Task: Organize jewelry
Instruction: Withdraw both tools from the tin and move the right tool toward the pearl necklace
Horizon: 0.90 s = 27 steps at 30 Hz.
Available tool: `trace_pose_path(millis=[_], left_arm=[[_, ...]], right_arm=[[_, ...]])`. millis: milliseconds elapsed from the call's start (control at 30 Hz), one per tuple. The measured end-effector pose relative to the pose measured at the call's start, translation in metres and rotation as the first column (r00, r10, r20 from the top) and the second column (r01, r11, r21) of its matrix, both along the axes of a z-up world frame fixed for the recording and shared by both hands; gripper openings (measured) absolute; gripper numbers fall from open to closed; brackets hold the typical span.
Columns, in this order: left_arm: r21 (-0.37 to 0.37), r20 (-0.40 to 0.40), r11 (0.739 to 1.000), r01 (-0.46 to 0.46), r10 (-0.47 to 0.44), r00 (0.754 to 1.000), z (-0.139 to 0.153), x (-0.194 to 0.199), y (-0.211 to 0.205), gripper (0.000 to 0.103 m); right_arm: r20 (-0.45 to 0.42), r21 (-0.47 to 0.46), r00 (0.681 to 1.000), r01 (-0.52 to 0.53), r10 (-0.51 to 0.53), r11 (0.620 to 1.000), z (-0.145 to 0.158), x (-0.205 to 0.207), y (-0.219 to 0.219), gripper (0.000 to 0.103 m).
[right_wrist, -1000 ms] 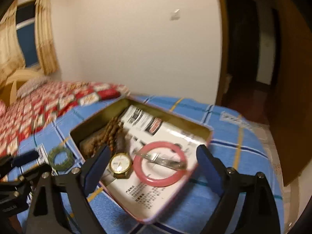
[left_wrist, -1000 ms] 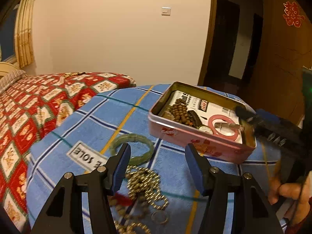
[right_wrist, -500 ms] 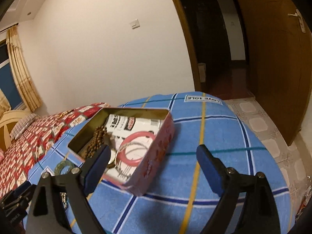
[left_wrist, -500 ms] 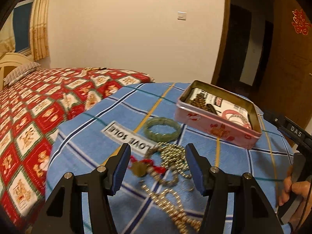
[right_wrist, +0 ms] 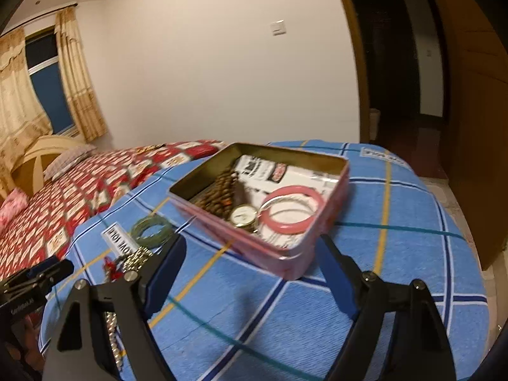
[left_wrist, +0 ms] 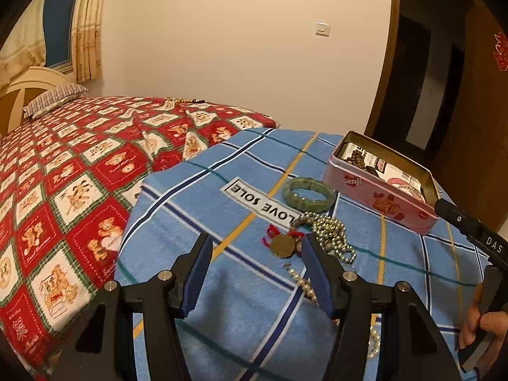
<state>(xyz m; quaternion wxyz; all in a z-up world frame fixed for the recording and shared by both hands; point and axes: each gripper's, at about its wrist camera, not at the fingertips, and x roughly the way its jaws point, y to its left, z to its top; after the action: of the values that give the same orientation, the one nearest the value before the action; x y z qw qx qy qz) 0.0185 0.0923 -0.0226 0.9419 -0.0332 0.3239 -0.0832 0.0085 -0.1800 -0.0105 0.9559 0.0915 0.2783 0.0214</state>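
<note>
Left claw [left_wrist: 255, 270] gapes empty; a brass pendant [left_wrist: 282, 245] and bead chain [left_wrist: 330, 233] lie just ahead, a green bangle [left_wrist: 308, 193] beyond. Right claw [right_wrist: 250, 273], empty, has just been narrowing, the pink tin [right_wrist: 254, 254] ahead.

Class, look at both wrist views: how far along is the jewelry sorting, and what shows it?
Partly done. The pink tin already holds a pink bangle, a watch and brown beads. Nothing is in hand: left gripper and right gripper are open, the right's jaws just narrowing. Still on the cloth: green bangle, bead chains, brass pendant.
</note>
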Motion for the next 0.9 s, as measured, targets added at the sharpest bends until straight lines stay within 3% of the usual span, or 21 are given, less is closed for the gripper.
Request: trace_pose_path(millis=[200,367,533,767,833,900], left_arm=[[0.041,0.002,0.999,-0.013,0.013,1.000,-0.004,-0.007,0.009,0.063],[0.026,-0.029,0.999,-0.044,0.045,0.999,-0.012,-0.006,0.024,0.064],[0.019,-0.034,0.998,-0.065,0.066,0.997,-0.013,-0.006,0.030,0.065],[0.005,-0.034,0.998,-0.066,0.066,0.997,-0.012,-0.008,0.032,0.065],[-0.004,-0.036,0.998,-0.067,0.067,0.997,-0.012,-0.008,0.033,0.065],[-0.009,-0.037,0.998,-0.068,0.068,0.997,-0.011,-0.008,0.034,0.065]], right_arm=[[-0.060,0.101,0.988,-0.133,0.139,0.986,-0.010,-0.002,0.017,0.083],[-0.084,0.080,0.962,-0.254,0.261,0.964,-0.009,-0.008,0.047,0.080],[-0.163,0.093,0.904,-0.384,0.395,0.919,-0.020,-0.007,0.086,0.075],[-0.295,0.004,0.820,-0.513,0.491,0.859,-0.038,0.000,0.138,0.054],[-0.346,-0.032,0.792,-0.546,0.503,0.837,-0.046,0.001,0.152,0.053],[-0.356,-0.072,0.784,-0.566,0.508,0.822,-0.046,-0.001,0.159,0.053]])
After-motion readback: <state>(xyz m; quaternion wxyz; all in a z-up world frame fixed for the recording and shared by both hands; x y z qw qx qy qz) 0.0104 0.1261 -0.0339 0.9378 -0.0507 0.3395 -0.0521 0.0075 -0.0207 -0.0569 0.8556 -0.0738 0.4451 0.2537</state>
